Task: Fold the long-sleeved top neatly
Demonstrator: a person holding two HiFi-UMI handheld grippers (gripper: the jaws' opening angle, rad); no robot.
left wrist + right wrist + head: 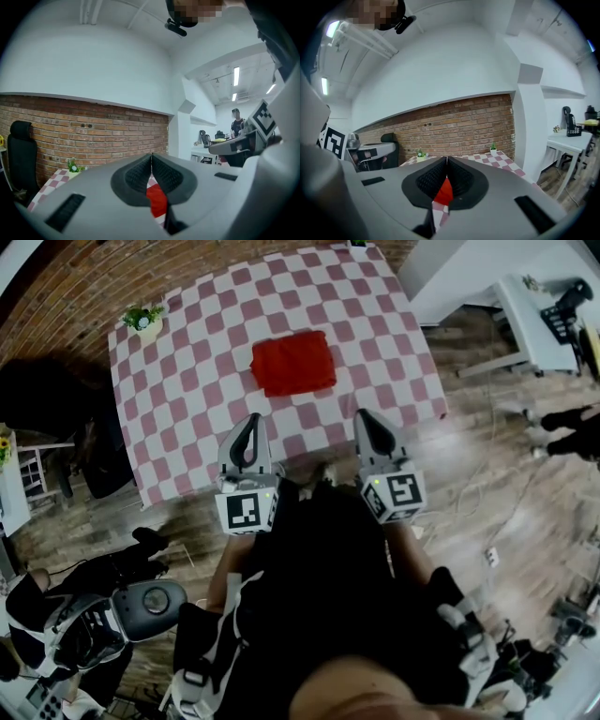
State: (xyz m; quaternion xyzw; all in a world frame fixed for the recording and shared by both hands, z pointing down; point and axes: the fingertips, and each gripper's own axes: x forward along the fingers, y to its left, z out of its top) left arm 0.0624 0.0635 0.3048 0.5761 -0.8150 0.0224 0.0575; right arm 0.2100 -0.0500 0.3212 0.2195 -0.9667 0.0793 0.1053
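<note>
Red long-sleeved top (293, 363) folded into a compact rectangle near the middle of the checked surface (187, 409), touched by nothing. Left gripper (247, 427) and right gripper (373, 424) held side by side on the near side, well apart from the garment. Jaws of both pressed together, nothing between them; only a sliver of red and checked cloth visible below the closed pads in each gripper view.

Fold probably finished, so the main risk lies in going back in. Closed jaws pushed against an edge could drag the bundle across the cloth or lift a top layer and spoil the rectangle. Could also snag the tablecloth itself and pull the potted plant (143, 320) at the far left corner along with it.

Sleeves and collar out of sight, presumably tucked inside; neatness of the inner layers impossible to judge. Near edge of the surface masked by the grippers and the person's dark clothing. Far edge cut off at the top of the head view.
</note>
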